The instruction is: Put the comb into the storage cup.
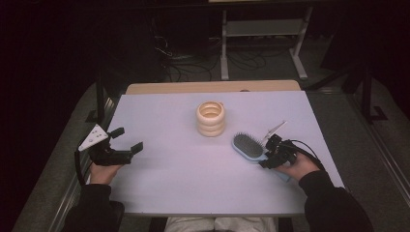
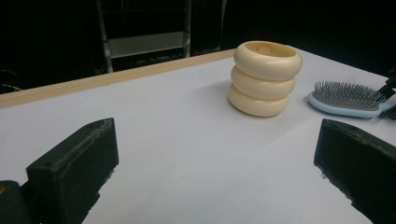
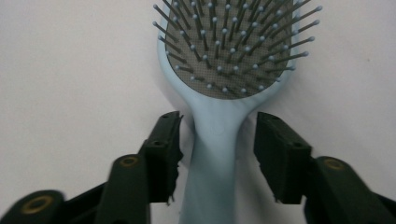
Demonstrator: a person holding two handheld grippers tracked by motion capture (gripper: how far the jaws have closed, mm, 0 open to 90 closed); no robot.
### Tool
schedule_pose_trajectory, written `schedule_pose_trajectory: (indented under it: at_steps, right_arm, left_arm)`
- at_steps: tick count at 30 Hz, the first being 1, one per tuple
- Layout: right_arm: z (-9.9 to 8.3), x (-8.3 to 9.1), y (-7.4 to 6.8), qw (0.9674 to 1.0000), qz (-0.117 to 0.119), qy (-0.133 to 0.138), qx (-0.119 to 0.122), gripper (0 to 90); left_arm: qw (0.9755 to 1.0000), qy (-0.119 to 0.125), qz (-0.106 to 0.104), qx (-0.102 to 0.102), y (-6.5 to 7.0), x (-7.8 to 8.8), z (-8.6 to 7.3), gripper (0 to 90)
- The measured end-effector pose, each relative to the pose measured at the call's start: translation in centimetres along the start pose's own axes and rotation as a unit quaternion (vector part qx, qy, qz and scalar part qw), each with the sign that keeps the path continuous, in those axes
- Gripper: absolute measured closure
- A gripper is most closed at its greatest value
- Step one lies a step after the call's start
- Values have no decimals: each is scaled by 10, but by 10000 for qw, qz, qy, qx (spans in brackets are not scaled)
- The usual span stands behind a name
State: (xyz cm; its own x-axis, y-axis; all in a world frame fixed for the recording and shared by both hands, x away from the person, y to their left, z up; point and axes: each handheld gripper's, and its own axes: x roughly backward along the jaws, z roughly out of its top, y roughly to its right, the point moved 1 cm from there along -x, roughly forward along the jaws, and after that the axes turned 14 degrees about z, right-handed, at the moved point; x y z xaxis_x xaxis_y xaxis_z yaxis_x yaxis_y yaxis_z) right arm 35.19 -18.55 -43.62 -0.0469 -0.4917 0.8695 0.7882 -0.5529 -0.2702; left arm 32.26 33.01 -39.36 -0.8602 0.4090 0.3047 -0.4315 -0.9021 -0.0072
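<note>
A light blue hairbrush [image 1: 247, 146] [image 2: 345, 98] [image 3: 229, 46] lies bristles up on the white table [image 1: 193, 179], right of centre. My right gripper [image 1: 267, 153] [image 3: 218, 126] straddles its handle low over the table. The jaws stand on either side of the handle with a narrow gap at each, so neither pad presses on it. My left gripper [image 1: 129, 139] [image 2: 217, 140] rests near the table's left edge, jaws wide open with nothing between them. It points toward a cream holder [image 1: 211, 118] [image 2: 265, 79] shaped like three stacked rings, upright at the middle of the table.
A wooden strip [image 1: 212, 87] runs along the table's far edge. Beyond it, on the dark floor, stand a grey metal frame [image 1: 261, 29] and loose cables [image 1: 193, 67]. The cream holder stands a short way left of and beyond the brush head.
</note>
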Motion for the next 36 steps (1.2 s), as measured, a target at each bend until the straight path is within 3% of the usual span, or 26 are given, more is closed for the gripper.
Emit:
schedule_pose_trajectory:
  at_steps: [10,27,36]
  right_arm:
    - [2,-1,0,9998,-77,-71,-166,670]
    - [0,4,2,9997,106,36,-206,684]
    - [-1,15,2,9993,-27,324,-177,684]
  left_arm:
    - [10000,1,-3,-14,0,0,0,0]
    - [10000,22,-19,-1,0,0,0,0]
    - [10000,17,-19,1,0,-1,0,0]
